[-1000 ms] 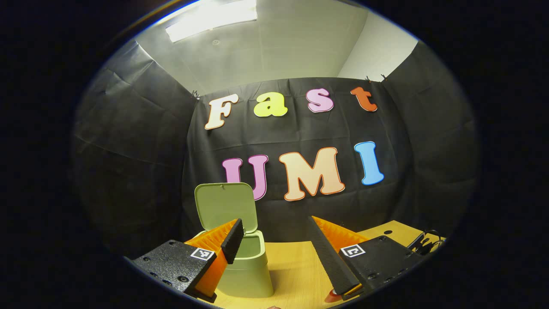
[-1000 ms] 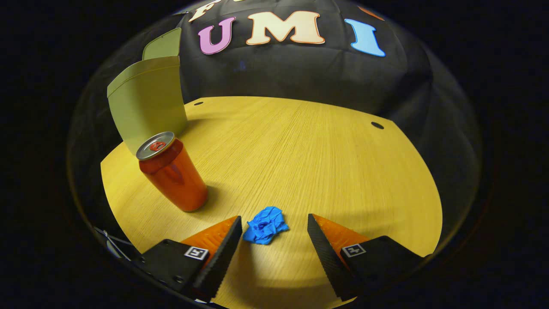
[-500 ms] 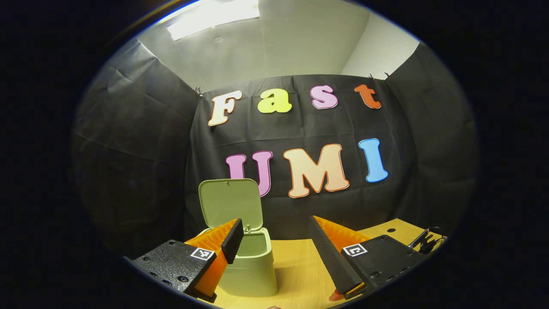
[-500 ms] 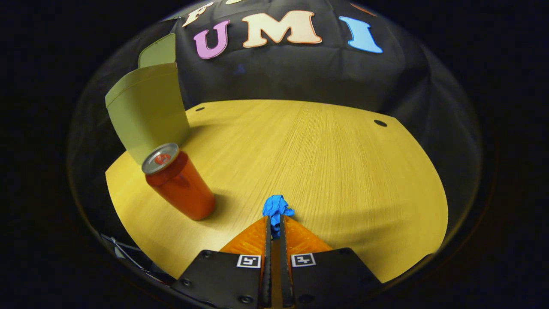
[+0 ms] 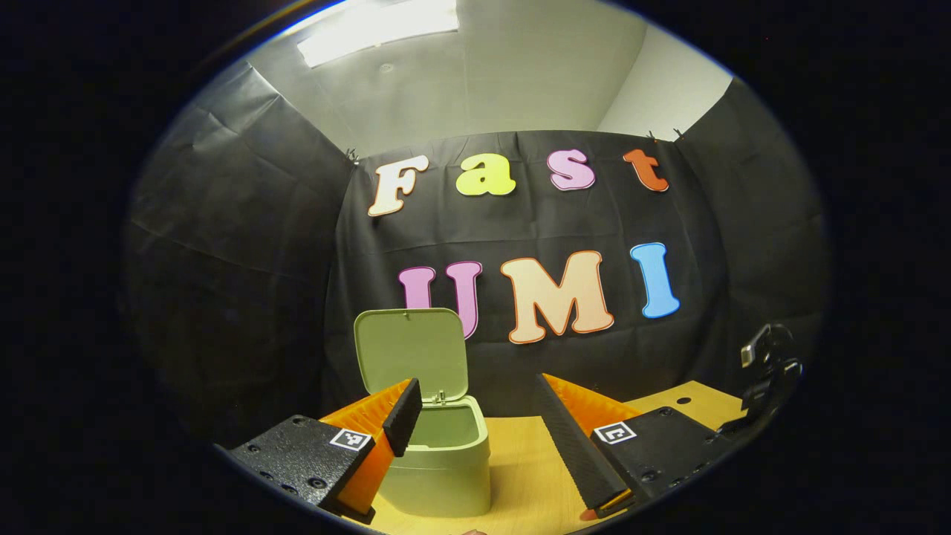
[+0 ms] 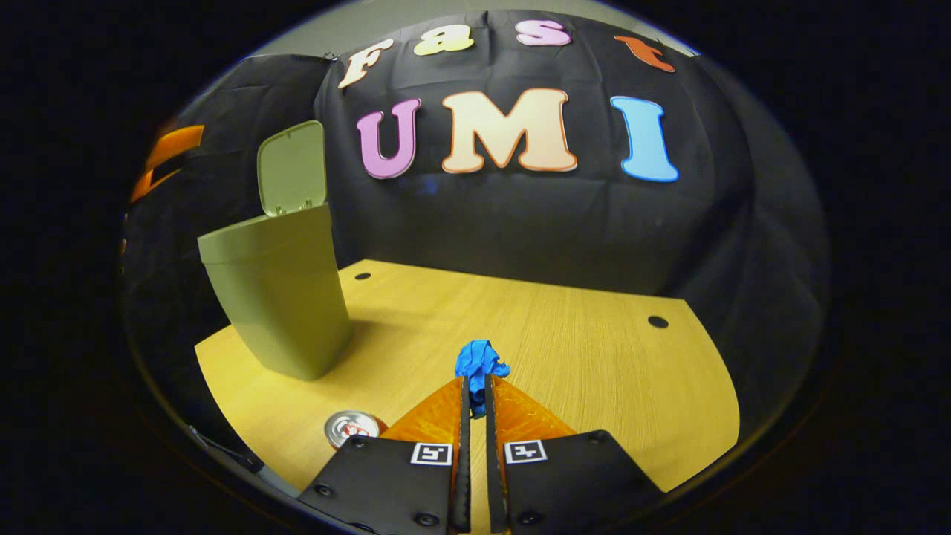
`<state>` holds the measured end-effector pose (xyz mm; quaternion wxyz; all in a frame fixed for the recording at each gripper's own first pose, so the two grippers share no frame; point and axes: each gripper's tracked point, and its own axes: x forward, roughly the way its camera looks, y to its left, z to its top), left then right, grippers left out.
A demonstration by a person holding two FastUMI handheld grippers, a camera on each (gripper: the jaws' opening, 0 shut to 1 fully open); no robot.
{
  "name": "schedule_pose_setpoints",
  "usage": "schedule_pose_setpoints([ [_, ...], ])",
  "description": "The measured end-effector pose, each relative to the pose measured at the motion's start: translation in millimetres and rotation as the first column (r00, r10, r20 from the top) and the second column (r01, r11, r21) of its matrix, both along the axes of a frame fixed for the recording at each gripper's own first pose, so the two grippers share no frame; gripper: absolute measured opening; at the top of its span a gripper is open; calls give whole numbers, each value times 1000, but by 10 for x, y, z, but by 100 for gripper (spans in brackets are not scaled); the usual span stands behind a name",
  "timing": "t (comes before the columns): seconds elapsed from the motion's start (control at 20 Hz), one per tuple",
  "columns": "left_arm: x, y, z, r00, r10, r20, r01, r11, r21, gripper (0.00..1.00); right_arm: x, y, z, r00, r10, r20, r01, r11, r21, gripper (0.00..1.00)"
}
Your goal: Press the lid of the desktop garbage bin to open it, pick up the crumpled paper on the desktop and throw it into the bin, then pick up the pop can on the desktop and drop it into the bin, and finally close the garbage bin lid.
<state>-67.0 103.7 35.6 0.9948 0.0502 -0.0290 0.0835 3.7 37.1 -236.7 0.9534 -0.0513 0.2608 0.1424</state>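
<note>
My right tongs (image 6: 475, 390) are clamped on the crumpled paper (image 6: 479, 360), held above the surface (image 6: 594, 349). My left tongs (image 5: 475, 416) stand apart by the bin (image 5: 446, 461) (lid (image 5: 411, 353) up); the can (image 6: 349, 429) sits below.

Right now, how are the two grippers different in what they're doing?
The right gripper is shut, both fingers pressing on the blue crumpled paper, while the left gripper is open and holds nothing. The right gripper is raised over the desktop; the left gripper points at the green bin, whose lid stands open.
</note>
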Motion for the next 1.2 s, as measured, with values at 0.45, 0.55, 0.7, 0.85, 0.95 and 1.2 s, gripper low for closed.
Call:
schedule_pose_setpoints([
  [0.45,-118,524,-114,998,61,-12,-61,998,-8,93,430,795,900,982,64,179,-80,993,85,13],
  [0.55,-143,663,-132,997,79,-16,-79,997,-2,93,467,1039,1032,975,88,205,-111,988,103,11],
  [0.7,-201,883,-181,994,105,-27,-104,995,7,93,470,1473,1197,964,134,229,-168,976,138,11],
  [0.85,-237,1086,-238,992,123,-38,-123,992,8,93,466,1902,1341,949,187,255,-232,960,157,11],
  [0.95,-259,1221,-266,990,135,-44,-134,991,10,93,451,2191,1369,938,225,262,-273,948,162,11],
  [1.2,-284,1508,-356,986,156,-62,-155,988,10,93,355,2796,1265,922,300,245,-348,920,179,11],
])
